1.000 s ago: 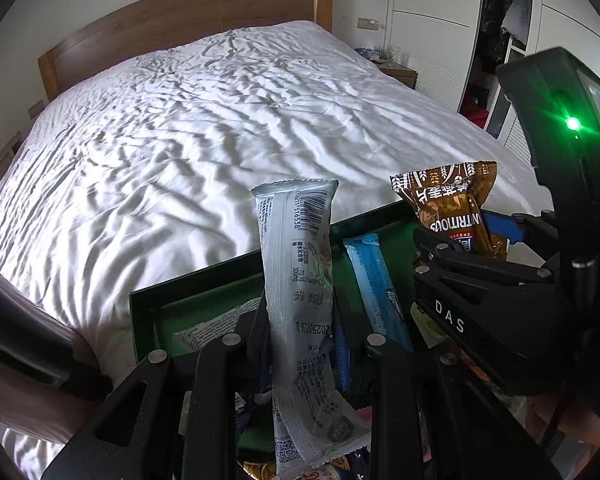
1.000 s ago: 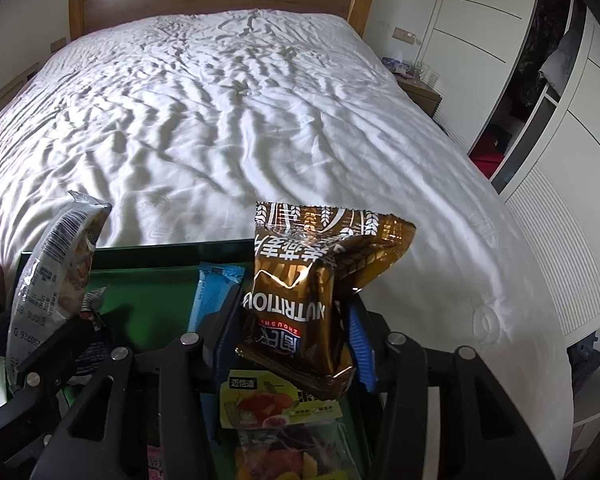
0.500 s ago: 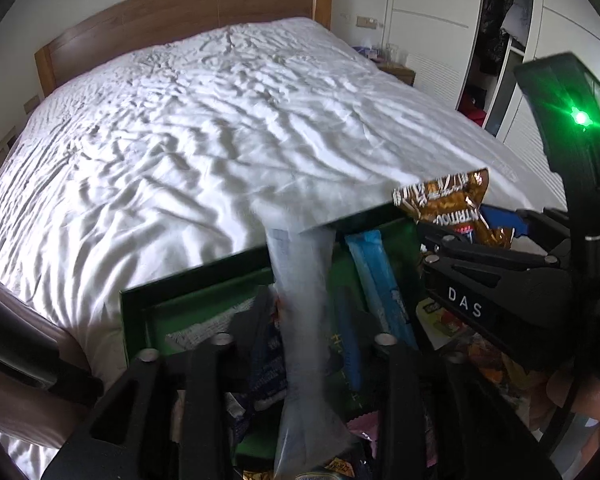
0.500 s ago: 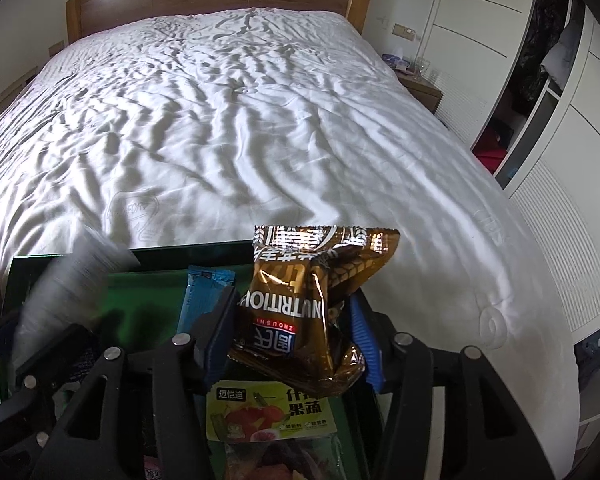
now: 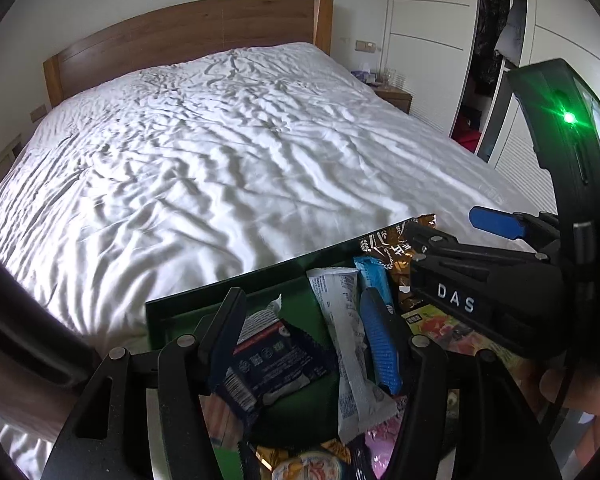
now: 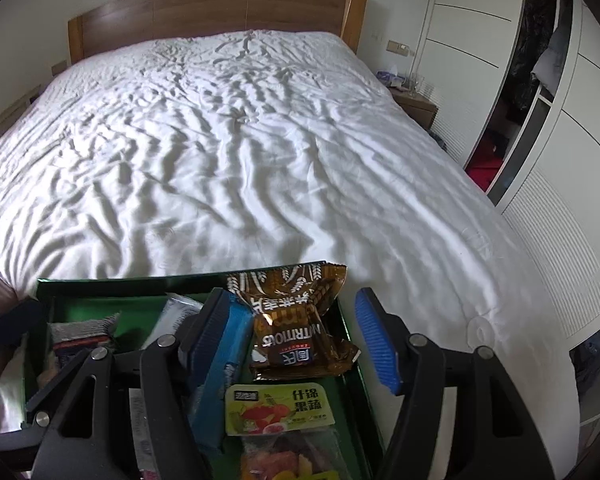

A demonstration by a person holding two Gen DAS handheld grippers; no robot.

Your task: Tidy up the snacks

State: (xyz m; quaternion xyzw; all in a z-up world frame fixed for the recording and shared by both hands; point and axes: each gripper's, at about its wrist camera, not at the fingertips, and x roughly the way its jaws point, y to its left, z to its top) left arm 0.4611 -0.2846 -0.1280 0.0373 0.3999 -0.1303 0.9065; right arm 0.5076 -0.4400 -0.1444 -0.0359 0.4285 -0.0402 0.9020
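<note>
Left tongs (image 5: 306, 320): spread wide, gripping nothing, poised over the green tray (image 5: 220, 286). Between the fingers, a dark blue packet (image 5: 276, 364) lying flat, and a long white wrapper (image 5: 346, 344) stretched along the tray beside the blue-padded fingertip (image 5: 380, 344). Just past that, a light blue bar (image 5: 374, 276) running toward the tray's far rim. Pink wrapper (image 5: 384, 440) and a small gold-rimmed cup (image 5: 308, 468) glimpsed at the near end, partly hidden.

Right tongs (image 6: 296, 328): also parted, nothing clamped. Brown NUTRITIOUS packet (image 6: 300, 320) resting in the far right corner of the tray (image 6: 140, 280), top edge leaning on the rim, sitting free between the fingers, touching neither pad as far as could be told. Light blue bar (image 6: 224, 352) tucked right beside the left finger. Fruit-print bag (image 6: 280, 408) lying nearer the camera, below the brown packet. Grey-and-red packet (image 6: 84, 332) off at the tray's left end, white wrapper (image 6: 176, 312) blurred beside it.

Further out: tray perched at the foot of the bed (image 6: 240, 140), rumpled white sheet spread all the way up to the wooden headboard (image 6: 220, 12). Nightstand (image 6: 416, 108) to the right of the bed, white wardrobe (image 6: 480, 52) beyond, one door standing open
</note>
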